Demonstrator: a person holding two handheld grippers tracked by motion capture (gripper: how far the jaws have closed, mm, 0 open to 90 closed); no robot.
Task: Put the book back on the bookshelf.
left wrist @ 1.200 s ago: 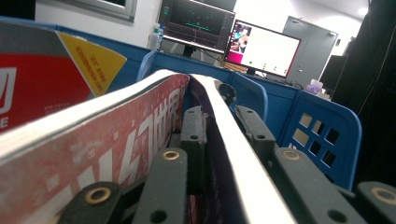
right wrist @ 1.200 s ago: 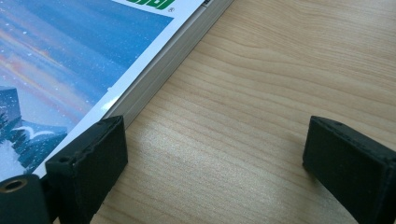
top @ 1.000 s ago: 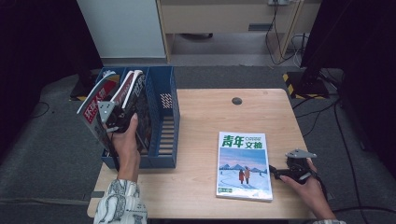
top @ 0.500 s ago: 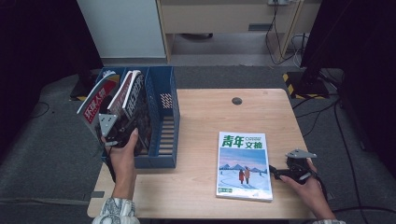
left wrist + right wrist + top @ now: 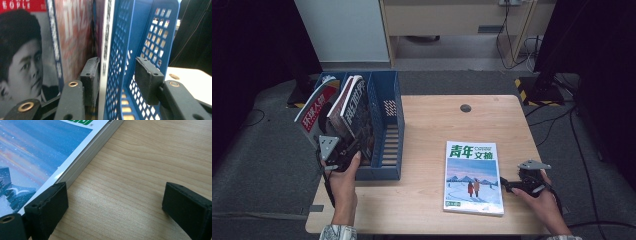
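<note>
A blue file rack stands at the table's left with several magazines upright in its left slots, among them a red-covered one. My left gripper is at the rack's near end. In the left gripper view its jaws have just been opening and stand apart around a white-edged magazine and a blue mesh divider; the right pad is clear of the divider. A blue-and-white snow-scene magazine lies flat on the table. My right gripper rests open at its right edge.
The wooden table has a small round dark grommet near its far edge. The rack's right slot holds nothing. Cables, a white cabinet and dark stands are on the floor beyond the table.
My left hand has drawn back toward me and down along the rack, and its jaws have spread off the magazine, which now stands lower in the rack. The right gripper has stayed put.
</note>
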